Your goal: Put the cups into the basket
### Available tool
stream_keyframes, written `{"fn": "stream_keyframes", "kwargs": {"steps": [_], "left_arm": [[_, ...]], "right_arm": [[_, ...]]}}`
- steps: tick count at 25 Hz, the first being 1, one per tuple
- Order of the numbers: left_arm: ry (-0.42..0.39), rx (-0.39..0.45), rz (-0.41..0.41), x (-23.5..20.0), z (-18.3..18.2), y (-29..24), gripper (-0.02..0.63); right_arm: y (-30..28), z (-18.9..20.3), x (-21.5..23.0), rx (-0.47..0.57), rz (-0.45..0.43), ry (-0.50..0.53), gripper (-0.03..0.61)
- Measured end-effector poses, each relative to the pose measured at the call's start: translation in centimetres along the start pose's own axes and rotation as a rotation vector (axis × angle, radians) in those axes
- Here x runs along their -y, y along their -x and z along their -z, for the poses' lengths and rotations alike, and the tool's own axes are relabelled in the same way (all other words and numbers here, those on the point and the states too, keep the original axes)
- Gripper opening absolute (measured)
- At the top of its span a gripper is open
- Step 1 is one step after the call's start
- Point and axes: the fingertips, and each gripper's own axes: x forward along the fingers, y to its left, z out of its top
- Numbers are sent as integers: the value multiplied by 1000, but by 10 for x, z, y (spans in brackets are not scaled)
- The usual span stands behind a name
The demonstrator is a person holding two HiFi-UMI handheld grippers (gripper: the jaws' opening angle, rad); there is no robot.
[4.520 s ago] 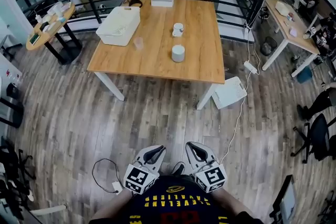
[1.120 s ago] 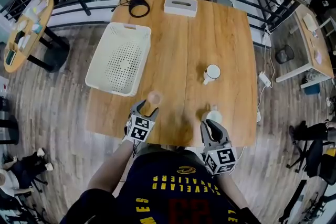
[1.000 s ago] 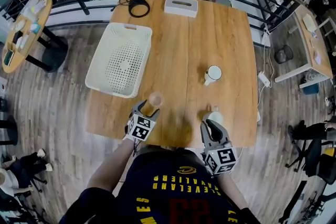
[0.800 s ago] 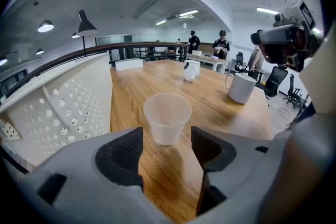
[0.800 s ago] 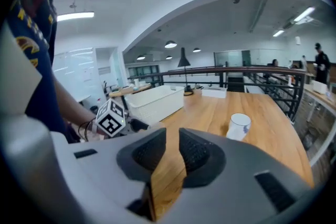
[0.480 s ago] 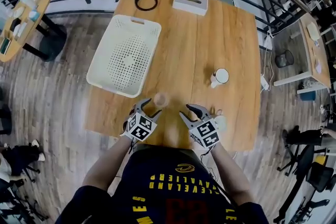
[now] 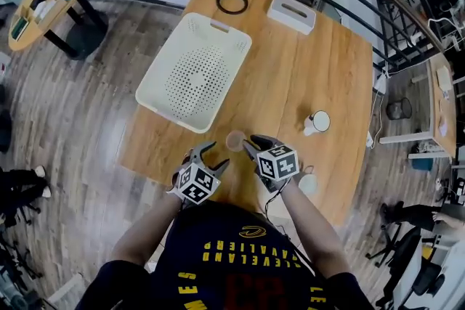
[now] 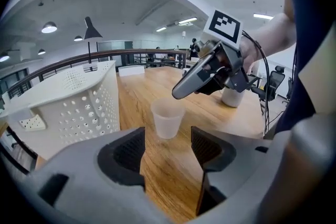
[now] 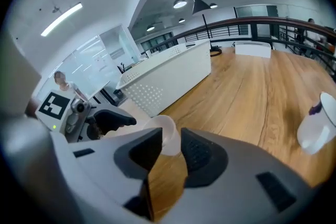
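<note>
Closing right gripper (image 9: 169,148) partway to fit cup (image 8: 167,119) just ahead, nothing gripped yet; holding left gripper (image 8: 168,149) open, back, for room.

shirt (image 7: 240,265): dark, yellow print | left hand-held gripper (image 7: 213,155), right hand-held gripper (image 7: 251,147): grey

A wooden table (image 7: 327,62) stands on plank flooring (image 7: 87,120). A dark railing (image 9: 262,19) curves behind it, under round ceiling lamps (image 8: 49,27).

Right gripper (image 9: 171,138) hides much of translucent cup (image 9: 164,124).
</note>
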Motion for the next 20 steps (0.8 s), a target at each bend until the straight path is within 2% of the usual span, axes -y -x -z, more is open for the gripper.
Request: {"fn": "stream_keyframes", "kwargs": {"steps": [6, 13, 20], "left_arm": [[36, 10, -13, -1, 7, 8, 276], [66, 27, -20, -3, 9, 17, 276], [75, 21, -27, 0, 19, 26, 276]], "right_arm": [[-12, 0, 3, -88, 9, -23, 35], [-13, -5, 0, -163, 4, -23, 21], [5, -22, -7, -144, -1, -2, 20]]}}
